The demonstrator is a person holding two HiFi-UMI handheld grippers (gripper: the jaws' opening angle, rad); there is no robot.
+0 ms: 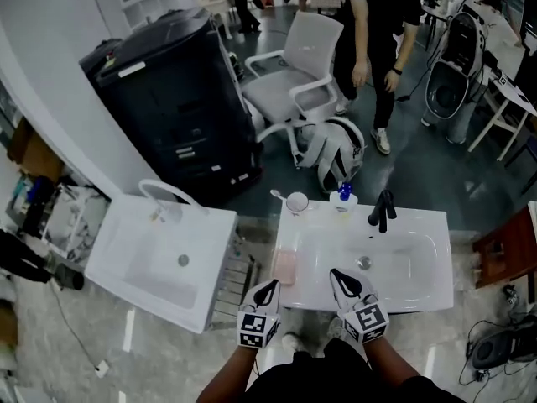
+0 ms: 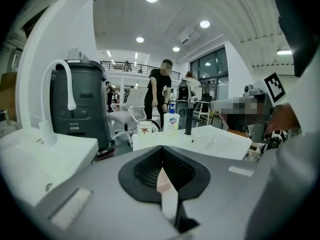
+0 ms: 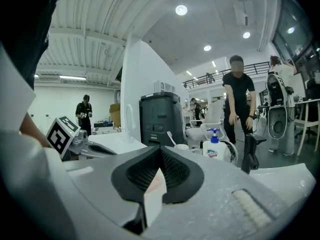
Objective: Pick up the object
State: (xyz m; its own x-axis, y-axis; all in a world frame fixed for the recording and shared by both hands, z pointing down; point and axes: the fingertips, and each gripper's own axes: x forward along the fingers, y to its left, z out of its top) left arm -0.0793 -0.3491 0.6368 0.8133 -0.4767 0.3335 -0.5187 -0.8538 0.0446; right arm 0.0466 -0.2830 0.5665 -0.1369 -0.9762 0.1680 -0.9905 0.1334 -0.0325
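Observation:
On the white sink [image 1: 419, 288] a pink flat piece [image 1: 284, 267] lies on the left ledge. At the sink's back rim are a cup with a toothbrush [image 1: 296, 201], a blue-topped soap bottle [image 1: 343, 196] and a black faucet [image 1: 382, 210]. My left gripper [image 1: 270, 285] hovers at the front left corner, just right of the pink piece, with its jaws shut and empty. My right gripper [image 1: 337, 274] is over the basin's front edge, also shut and empty. In the left gripper view the cup [image 2: 145, 127], bottle [image 2: 172, 120] and faucet [image 2: 189, 121] stand beyond the gripper [image 2: 161, 150].
A second white sink [image 1: 159, 259] with a white faucet [image 1: 168, 193] stands to the left. Behind are a black machine [image 1: 176, 107], a white chair [image 1: 294, 82], a backpack [image 1: 340, 154] and a person in black [image 1: 377, 40]. A dark stool [image 1: 508, 254] is at the right.

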